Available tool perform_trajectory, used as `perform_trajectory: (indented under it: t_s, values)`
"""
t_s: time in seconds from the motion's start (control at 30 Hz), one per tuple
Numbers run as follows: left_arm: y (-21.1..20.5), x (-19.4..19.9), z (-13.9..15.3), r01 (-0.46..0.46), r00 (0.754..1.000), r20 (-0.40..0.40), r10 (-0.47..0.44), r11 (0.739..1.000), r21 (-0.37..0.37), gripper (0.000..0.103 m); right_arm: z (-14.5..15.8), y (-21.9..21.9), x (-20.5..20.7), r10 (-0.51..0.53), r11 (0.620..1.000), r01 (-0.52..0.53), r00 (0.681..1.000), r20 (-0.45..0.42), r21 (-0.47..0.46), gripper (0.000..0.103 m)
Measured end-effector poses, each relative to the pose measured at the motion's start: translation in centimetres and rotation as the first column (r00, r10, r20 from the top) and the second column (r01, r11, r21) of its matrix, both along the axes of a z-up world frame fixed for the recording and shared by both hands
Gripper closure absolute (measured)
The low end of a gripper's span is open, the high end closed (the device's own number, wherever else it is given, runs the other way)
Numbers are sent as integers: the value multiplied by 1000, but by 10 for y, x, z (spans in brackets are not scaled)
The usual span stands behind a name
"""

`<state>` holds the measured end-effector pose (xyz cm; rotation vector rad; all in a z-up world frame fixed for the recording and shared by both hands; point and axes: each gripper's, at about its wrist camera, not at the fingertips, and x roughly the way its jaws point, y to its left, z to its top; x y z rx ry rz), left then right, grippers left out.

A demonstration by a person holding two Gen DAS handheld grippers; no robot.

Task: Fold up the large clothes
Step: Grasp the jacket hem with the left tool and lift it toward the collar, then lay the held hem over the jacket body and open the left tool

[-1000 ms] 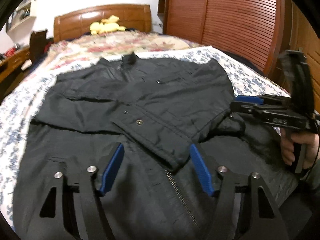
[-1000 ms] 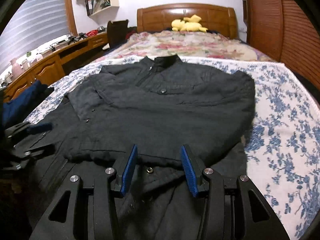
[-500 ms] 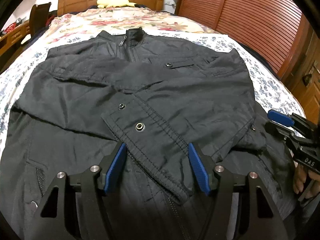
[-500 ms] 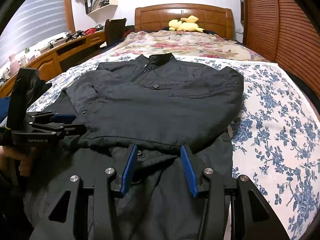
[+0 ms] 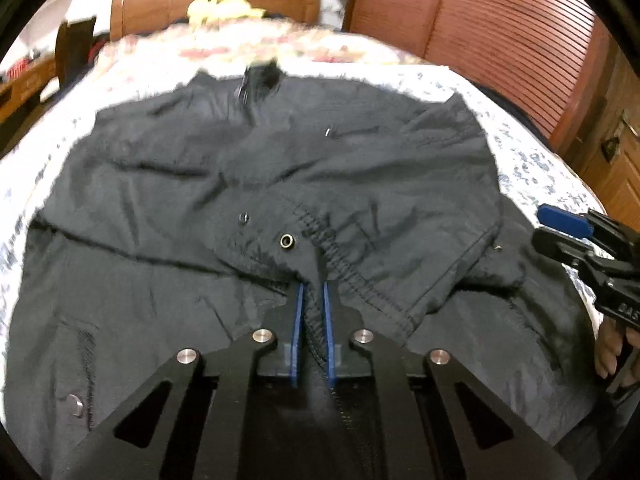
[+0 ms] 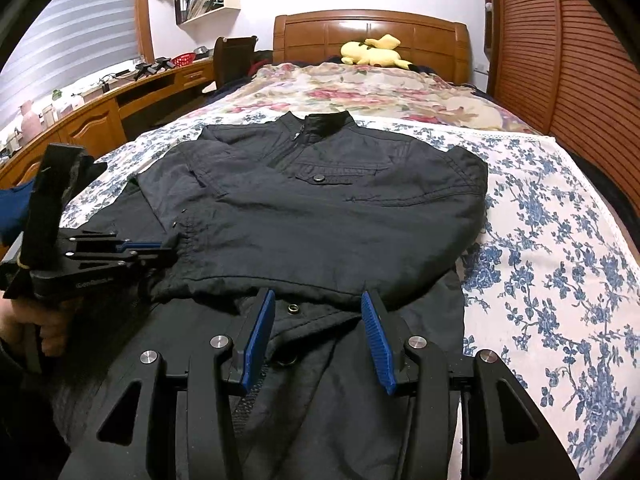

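Black jacket (image 6: 320, 216) spread flat on the floral bedsheet (image 6: 560, 240), collar toward the headboard (image 6: 372, 36), both sleeves folded across the chest. At the left, left gripper (image 5: 311, 300) clenched on a sleeve cuff near its snap; cloth between the blue pads (image 5: 297, 332), left-wrist view blurred. Further right, right gripper (image 6: 318, 320) released, blue fingers wide apart above the hem. Hem cut off below. Yellow plush toy (image 6: 374, 52) by the headboard.
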<state>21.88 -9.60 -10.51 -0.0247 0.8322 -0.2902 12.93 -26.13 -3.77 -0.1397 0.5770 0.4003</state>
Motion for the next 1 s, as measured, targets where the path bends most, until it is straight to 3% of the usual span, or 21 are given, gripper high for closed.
perform_trajectory:
  t_s: [0.2, 0.3, 0.5, 0.67, 1.0]
  values:
    - [6, -14, 61, -16, 984, 179, 21, 999, -33, 95, -1, -7, 5, -23, 1000, 23, 1000, 3, 2, 56]
    - [10, -17, 102, -11, 965, 264, 13, 1000, -9, 95, -4, -9, 10, -34, 999, 34, 999, -9, -2, 56]
    - [42, -31, 150, -76, 924, 376, 62, 997, 21, 95, -1, -1, 9, -19, 1000, 19, 1000, -10, -16, 56]
    - [80, -41, 154, -139, 920, 374, 119, 990, 28, 95, -4, 5, 12, -15, 999, 15, 1000, -14, -34, 56]
    - [101, -50, 83, -160, 966, 219, 135, 982, 103, 95, -7, 7, 19, -23, 999, 22, 999, -35, -47, 56]
